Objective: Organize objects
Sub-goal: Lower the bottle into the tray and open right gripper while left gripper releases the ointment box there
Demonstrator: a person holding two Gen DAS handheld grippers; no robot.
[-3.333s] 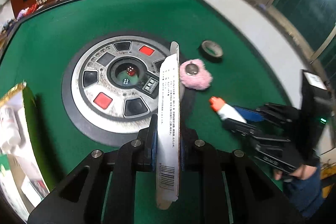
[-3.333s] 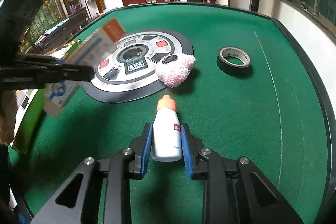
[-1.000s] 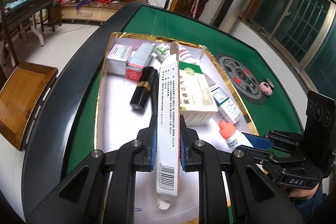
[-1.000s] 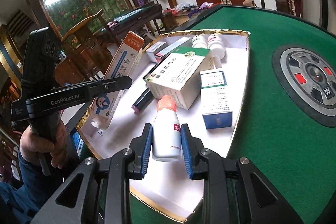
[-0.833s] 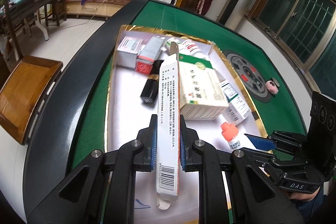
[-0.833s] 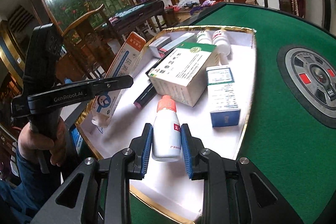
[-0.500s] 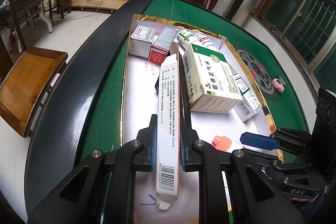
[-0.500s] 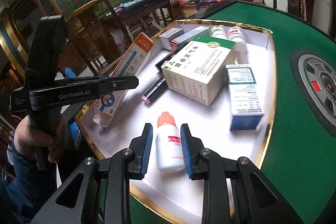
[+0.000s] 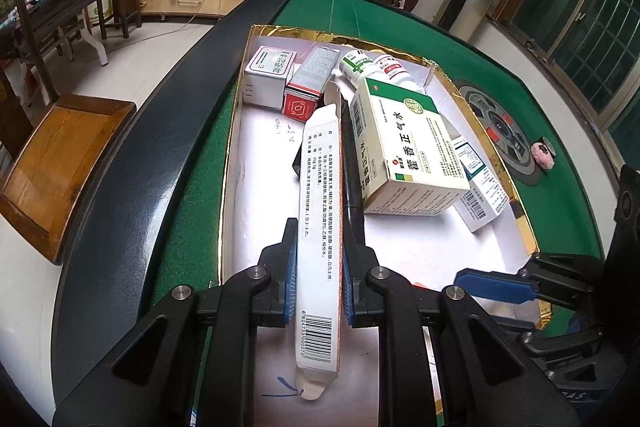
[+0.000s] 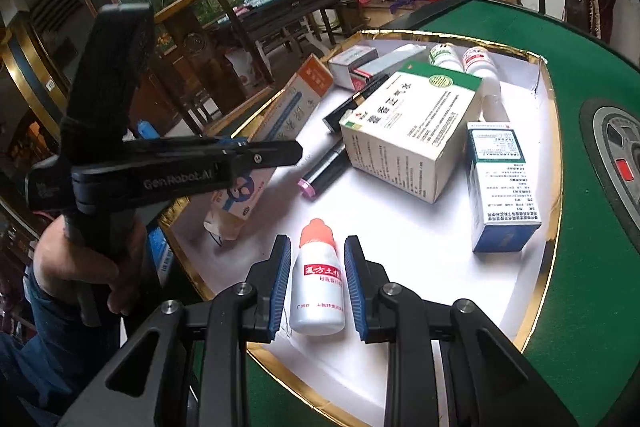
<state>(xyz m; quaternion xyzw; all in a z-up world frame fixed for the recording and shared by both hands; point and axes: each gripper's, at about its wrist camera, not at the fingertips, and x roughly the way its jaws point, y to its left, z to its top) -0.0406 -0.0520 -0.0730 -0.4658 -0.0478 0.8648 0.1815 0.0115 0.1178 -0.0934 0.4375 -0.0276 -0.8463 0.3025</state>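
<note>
My left gripper point(image 9: 319, 255) is shut on a long white carton point(image 9: 320, 211), held above the near end of the gold-edged tray point(image 9: 234, 131). The carton also shows in the right wrist view point(image 10: 280, 131). My right gripper point(image 10: 316, 269) is open. A small white bottle with an orange cap point(image 10: 318, 283) lies on the tray floor between its fingers, with gaps on both sides. The right gripper also shows in the left wrist view point(image 9: 496, 285).
The tray point(image 10: 550, 131) holds a big green-and-white box point(image 10: 404, 131), a blue-and-white box point(image 10: 500, 183), a black tube point(image 10: 324, 175), two white bottles point(image 10: 476, 61) and small boxes point(image 9: 270, 73). A pink puff point(image 9: 542, 154) lies on the green table by its centre dial point(image 9: 500, 131).
The right gripper carried the bottle from the table over the tray, lowered it onto the tray floor and opened. The left gripper moved its carton over the tray and still holds it.
</note>
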